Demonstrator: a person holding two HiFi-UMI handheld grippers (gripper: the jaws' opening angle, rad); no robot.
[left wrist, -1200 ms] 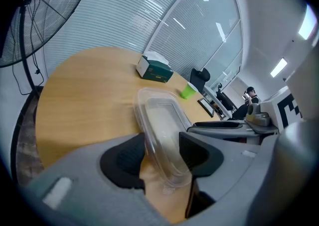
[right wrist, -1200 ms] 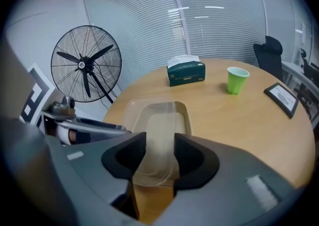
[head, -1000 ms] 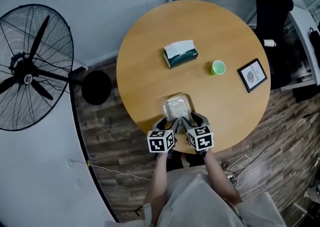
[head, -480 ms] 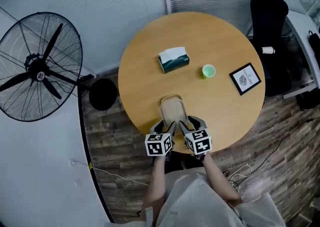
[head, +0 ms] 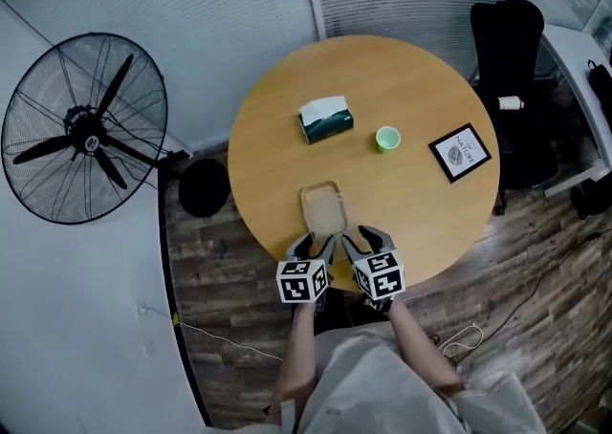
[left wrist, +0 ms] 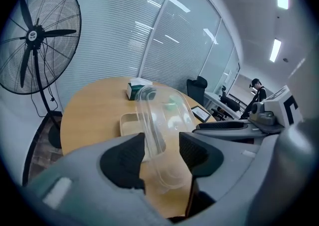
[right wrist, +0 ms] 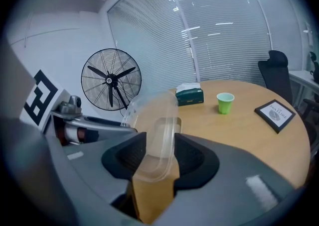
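Left tongs [left wrist: 162, 158] clenched on the near rim of a clear lid [left wrist: 160, 113]; lid tilted, far end up, over a beige tray [left wrist: 128, 122] on the round surface [head: 421, 78], seemingly not touching it; right tongs [right wrist: 158, 156] clenched on the same rim, just beside the left. Judgement: thin plastic will flex; equal, light pressure and matched height are advised, or the lid may twist or slip. Tissue box [head: 326, 119] and green cup [head: 386, 139] stand well apart.

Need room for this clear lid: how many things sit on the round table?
4: beige rectangular tray at the near edge, green tissue box mid-table, green cup and black-framed sign to the right.
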